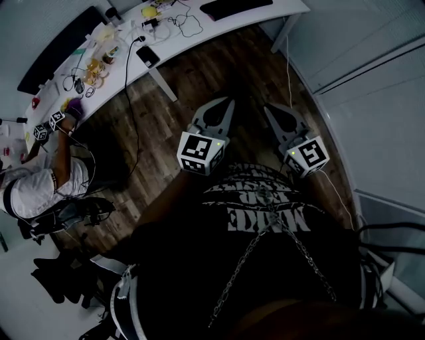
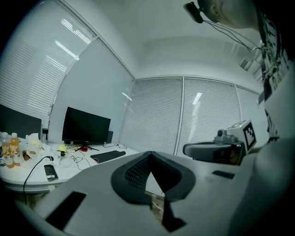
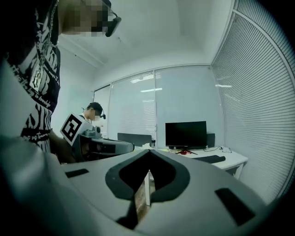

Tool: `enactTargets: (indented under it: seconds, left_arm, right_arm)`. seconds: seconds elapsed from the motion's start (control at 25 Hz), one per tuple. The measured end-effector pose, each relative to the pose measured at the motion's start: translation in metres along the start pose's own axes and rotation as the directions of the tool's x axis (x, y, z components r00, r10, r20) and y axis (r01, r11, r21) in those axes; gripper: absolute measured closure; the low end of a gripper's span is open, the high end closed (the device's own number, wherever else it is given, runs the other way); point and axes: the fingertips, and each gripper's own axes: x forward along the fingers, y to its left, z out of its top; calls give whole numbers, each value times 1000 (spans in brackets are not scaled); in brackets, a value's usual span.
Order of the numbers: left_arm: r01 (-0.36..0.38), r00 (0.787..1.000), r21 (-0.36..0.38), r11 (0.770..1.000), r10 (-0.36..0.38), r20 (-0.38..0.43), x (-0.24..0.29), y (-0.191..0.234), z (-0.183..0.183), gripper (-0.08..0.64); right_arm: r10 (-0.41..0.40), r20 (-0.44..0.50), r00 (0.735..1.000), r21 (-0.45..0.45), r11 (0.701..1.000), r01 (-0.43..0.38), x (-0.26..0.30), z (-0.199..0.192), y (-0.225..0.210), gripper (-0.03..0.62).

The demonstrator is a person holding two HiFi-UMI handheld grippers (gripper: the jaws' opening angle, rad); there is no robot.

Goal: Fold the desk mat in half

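Far left, a second person (image 1: 33, 189) works at the long white desk (image 1: 219, 30), not part of this job. Centre: grey two-jaw left gripper (image 1: 229, 101), then right gripper (image 1: 269, 108), both held level over the wood-plank floor (image 1: 166, 133). Jaws pressed together w/ nothing in them, prob. just a carry posture, task not begun. Dark rectangular desk mat (image 1: 236, 8) lies flat & unfolded at the desk's right end near a black monitor (image 2: 86, 124), well apart from both.
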Motion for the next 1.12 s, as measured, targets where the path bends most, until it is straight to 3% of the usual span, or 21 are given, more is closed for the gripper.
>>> enactTargets:
  seconds: [0.16,0.52,0.84,1.12]
  left_arm:
    - [-14,1000,2,1000,14,-5,1,36,-2,554]
    - [-91,995,-55,994,88,-51,4,94,-17,554]
    - [-138,988,-46,989,134,-81,19,109,-24,554]
    - [-199,973,-56,978,191,-132,50,120,-38,554]
  right_arm:
    - [-17,2,1000,20,1000,17,30,-3,-6,592]
    - [36,-40,999,55,998,-33,78,-8,-2,592]
    - [124,-56,991,99,988,-118,103,-23,-12,592]
    - [197,-70,978,135,973,-186,124,-32,-47,592]
